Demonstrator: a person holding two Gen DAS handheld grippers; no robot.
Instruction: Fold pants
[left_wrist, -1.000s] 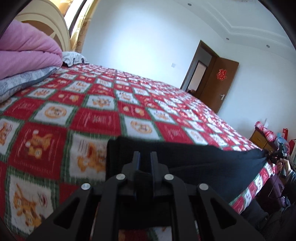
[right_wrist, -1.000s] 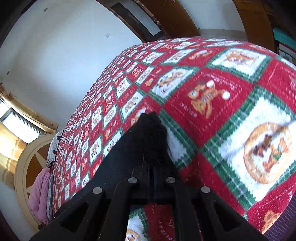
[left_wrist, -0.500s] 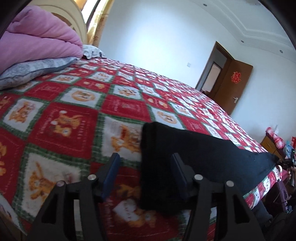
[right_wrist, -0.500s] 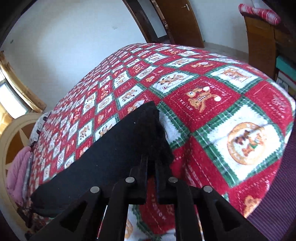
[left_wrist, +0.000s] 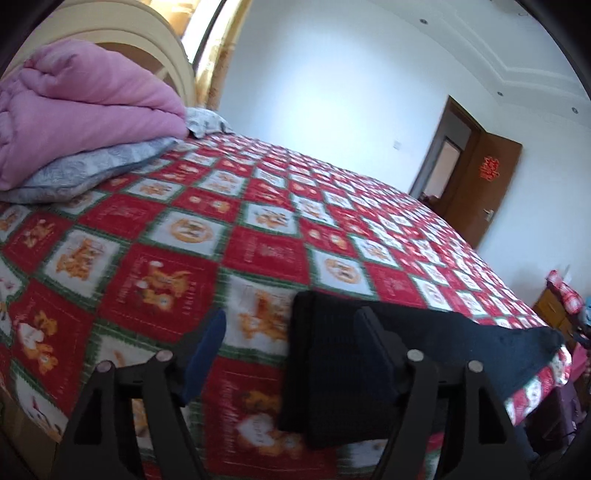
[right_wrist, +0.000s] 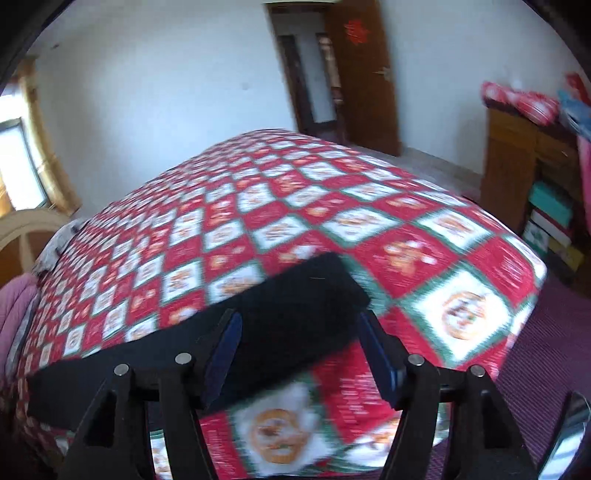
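The black pants lie in a long flat strip on the red, white and green patterned bedspread near the bed's front edge. My left gripper hovers over one end of the strip, its jaws opening, with the cloth's corner lying loose beneath them and pressed by neither pad. My right gripper is above the other end of the pants, its jaws also opening, and the cloth lies free on the bed below the gap.
A folded pink quilt rests on a grey pillow at the headboard. A brown door stands open across the room. A wooden cabinet with stacked boxes stands beside the bed's foot.
Both grippers let go of the pants and opened wide. The right one lifted and rolled level; the left one drew back slightly. The pants stay flat on the bed.
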